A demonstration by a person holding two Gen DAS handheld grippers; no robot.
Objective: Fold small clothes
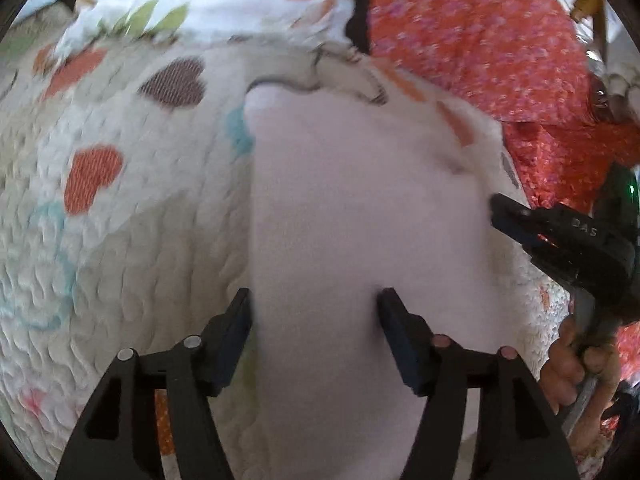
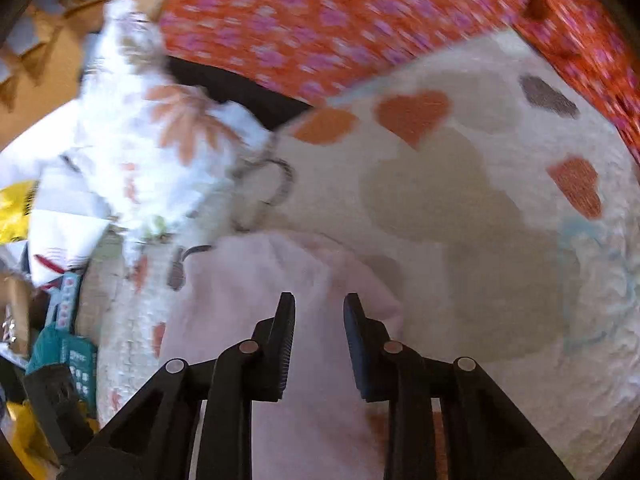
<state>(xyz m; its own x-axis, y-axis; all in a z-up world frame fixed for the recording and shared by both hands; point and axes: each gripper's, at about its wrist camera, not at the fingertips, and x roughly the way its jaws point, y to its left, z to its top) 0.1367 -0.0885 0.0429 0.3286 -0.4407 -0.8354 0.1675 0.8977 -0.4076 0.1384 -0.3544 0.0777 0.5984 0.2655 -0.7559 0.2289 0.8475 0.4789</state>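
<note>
A pale pink small garment (image 1: 360,208) lies flat on a white quilt with heart prints (image 1: 120,208). My left gripper (image 1: 314,300) is open over the garment's near part, its left finger at the garment's left edge. My right gripper (image 1: 504,208) comes in from the right at the garment's right edge. In the right wrist view the right gripper (image 2: 319,304) is open, its fingers over a bunched part of the pink garment (image 2: 256,276); nothing is held between them.
A white floral cloth (image 1: 208,4) and an orange-red flowered fabric (image 1: 480,36) lie at the far side of the quilt (image 2: 480,200). A cord loop (image 2: 276,184) lies by the garment. Boxes and a yellow bag (image 2: 16,208) sit off the quilt's left edge.
</note>
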